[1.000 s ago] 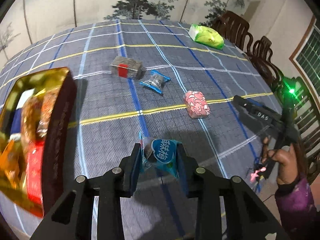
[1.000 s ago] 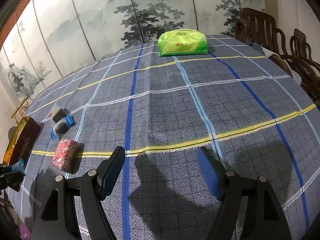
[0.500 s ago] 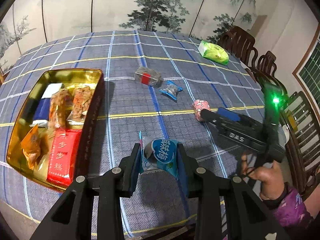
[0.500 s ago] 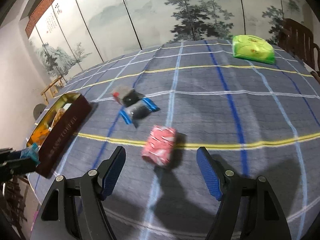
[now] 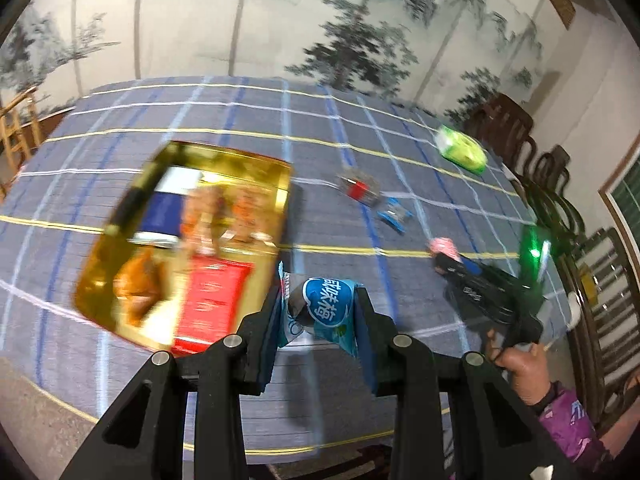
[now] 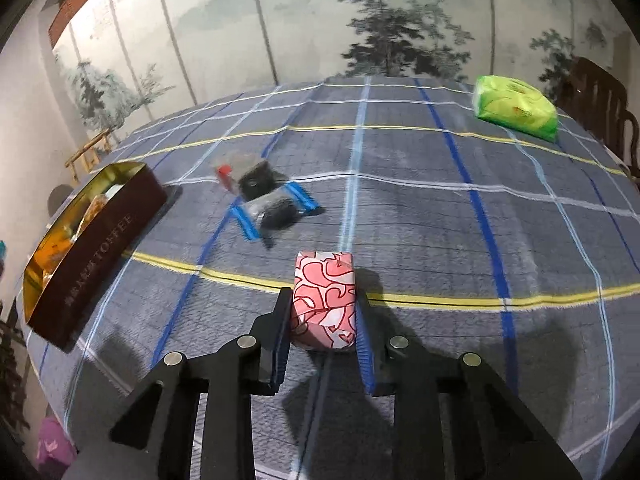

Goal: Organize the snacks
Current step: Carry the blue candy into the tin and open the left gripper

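Observation:
My left gripper (image 5: pixel 318 300) is shut on a blue snack packet (image 5: pixel 328 308) and holds it above the table, just right of an open gold tin (image 5: pixel 224 160) that has several snacks inside. My right gripper (image 6: pixel 322 298) has its jaws closing on a pink patterned packet (image 6: pixel 326 280) that lies on the tablecloth; both blue pads touch its sides. In the left wrist view that right gripper (image 5: pixel 444 260) reaches the pink packet (image 5: pixel 442 245), held by a person's hand (image 5: pixel 520 368). The tin's brown wall (image 6: pixel 100 248) shows at the left of the right wrist view.
A clear packet with a red label (image 6: pixel 248 178) and a blue-ended packet (image 6: pixel 276 210) lie mid-table. A green packet (image 6: pixel 516 108) sits at the far right. Wooden chairs (image 5: pixel 540 168) line the table's right side. The near table edge (image 5: pixel 280 452) is close below.
My left gripper rose and swung with the blue packet, so the tin now sits close beside it. My right gripper swept left to the pink packet and closed around it.

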`<state>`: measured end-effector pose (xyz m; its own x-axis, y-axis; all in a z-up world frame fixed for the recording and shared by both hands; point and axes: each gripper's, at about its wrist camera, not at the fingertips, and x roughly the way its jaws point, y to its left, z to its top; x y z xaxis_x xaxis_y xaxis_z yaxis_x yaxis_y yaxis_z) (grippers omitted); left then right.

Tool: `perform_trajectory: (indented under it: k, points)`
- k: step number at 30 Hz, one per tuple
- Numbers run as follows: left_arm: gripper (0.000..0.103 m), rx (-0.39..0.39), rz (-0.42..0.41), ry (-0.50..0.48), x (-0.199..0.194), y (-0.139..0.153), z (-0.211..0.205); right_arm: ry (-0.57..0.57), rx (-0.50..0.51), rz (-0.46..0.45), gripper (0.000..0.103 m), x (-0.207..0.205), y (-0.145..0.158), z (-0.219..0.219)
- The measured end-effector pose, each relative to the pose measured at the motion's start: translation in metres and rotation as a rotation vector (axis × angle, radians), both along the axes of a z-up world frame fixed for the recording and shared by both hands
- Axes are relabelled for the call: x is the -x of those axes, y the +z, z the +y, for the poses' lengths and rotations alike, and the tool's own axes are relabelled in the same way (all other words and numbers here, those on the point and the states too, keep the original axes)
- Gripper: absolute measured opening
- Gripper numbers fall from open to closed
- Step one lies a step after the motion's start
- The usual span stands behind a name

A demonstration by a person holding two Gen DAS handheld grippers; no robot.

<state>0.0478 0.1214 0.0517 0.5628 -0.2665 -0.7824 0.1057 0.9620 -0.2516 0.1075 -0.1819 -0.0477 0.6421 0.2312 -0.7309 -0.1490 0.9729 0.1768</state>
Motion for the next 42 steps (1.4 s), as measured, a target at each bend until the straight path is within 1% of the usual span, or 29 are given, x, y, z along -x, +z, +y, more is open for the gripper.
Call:
perform_trajectory:
  k: [4,8,13,19,23,27,35,42]
  points:
    - [0.031,-0.036,-0.008,0.048,0.000,0.002,0.029,-0.017,-0.007,0.000,0.029,-0.001,0.000,-0.004]
    - [0.031,-0.063,0.000,0.085,-0.005,-0.004,0.055,-0.021,-0.013,0.006,0.029,-0.001,-0.003,-0.006]
    - [0.031,-0.085,0.019,0.108,-0.011,-0.019,0.074,-0.009,0.014,-0.004,0.030,0.001,-0.003,0.000]
    - [0.031,-0.103,0.021,0.113,-0.022,-0.030,0.092,-0.009,0.015,-0.004,0.030,0.001,-0.003,0.001]
    - [0.031,-0.113,0.021,0.102,-0.027,-0.033,0.098,-0.010,0.016,-0.004,0.030,0.001,-0.003,0.001]
    - [0.031,-0.098,0.023,0.100,-0.033,-0.037,0.103,-0.010,0.018,-0.004,0.030,0.001,-0.003,0.001]
    - [0.032,-0.087,0.044,0.084,-0.050,-0.047,0.099,-0.010,0.017,-0.004,0.030,0.001,-0.003,0.002]
    - [0.032,-0.101,0.055,0.057,-0.056,-0.060,0.091,-0.010,0.017,-0.004,0.030,0.001,-0.003,0.002]
